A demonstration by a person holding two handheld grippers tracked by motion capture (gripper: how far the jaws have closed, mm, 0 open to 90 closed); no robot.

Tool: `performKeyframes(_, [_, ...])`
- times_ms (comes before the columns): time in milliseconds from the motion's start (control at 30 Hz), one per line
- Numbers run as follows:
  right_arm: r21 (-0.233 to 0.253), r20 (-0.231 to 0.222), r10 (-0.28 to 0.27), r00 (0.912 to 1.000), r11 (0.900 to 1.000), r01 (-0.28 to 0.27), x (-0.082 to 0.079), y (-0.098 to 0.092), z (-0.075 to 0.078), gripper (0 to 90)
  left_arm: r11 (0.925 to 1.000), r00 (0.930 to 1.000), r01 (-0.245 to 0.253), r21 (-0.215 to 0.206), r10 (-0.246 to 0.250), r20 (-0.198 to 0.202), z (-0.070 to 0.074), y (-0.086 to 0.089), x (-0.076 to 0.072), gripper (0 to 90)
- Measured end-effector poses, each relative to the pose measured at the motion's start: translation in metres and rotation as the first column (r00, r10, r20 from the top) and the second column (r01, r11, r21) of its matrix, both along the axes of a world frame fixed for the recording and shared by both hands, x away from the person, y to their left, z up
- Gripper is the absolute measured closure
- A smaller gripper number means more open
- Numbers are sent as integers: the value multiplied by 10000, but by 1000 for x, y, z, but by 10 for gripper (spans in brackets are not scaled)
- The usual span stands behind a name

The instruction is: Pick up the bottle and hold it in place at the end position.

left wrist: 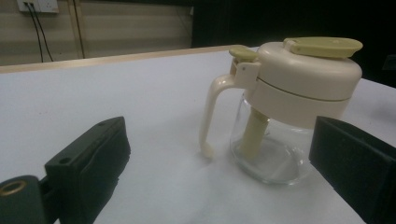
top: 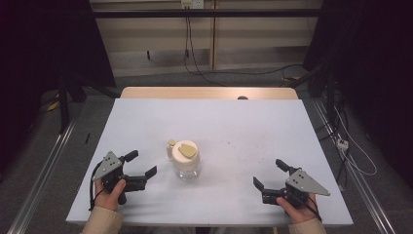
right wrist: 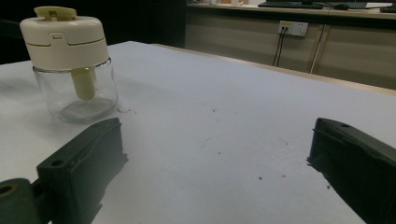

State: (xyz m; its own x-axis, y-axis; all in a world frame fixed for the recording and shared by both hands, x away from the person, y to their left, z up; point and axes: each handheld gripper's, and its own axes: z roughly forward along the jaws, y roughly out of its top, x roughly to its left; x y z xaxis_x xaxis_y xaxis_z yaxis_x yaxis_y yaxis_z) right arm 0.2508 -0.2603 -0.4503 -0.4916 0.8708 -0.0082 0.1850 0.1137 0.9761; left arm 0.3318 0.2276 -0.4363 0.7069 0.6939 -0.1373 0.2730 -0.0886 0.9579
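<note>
Surface: we saw a white table sheet (top: 243, 126) under both tools.
Jar: clear glass jar with cream lid (top: 185, 158) stood between them, nearer our left gripper (top: 138, 168).
Grippers: left and right gripper (top: 269, 174) gaped, grasping nothing.
Room: grey floor (top: 156, 80), wall sockets (top: 192, 4) beyond.

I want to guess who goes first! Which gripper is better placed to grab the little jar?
Probably the left gripper: it sits open closer to the jar, whose handle faces it. The right gripper is farther off.

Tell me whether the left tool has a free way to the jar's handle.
Probably yes. The left tool is open, bare white table lies between, and the handle of the jar juts out on that tool's side.
</note>
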Motion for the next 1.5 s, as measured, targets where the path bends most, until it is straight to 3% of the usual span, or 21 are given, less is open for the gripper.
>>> performKeyframes(433, [29, -69, 45, 10000, 10000, -45, 1, 2, 0, 28, 9999, 9999, 137, -41, -137, 58, 2, -6, -1, 45])
performKeyframes(900, [13, -43, 35, 10000, 10000, -35, 2, 3, 0, 28, 9978, 9979, 646, -120, -646, 68, 4, -26, 0, 45])
performKeyframes(1500, [-47, -52, 116, 9999, 9999, -116, 3, 5, 0, 30, 9961, 9958, 865, 154, -860, -315, 1, -50, 2, 49])
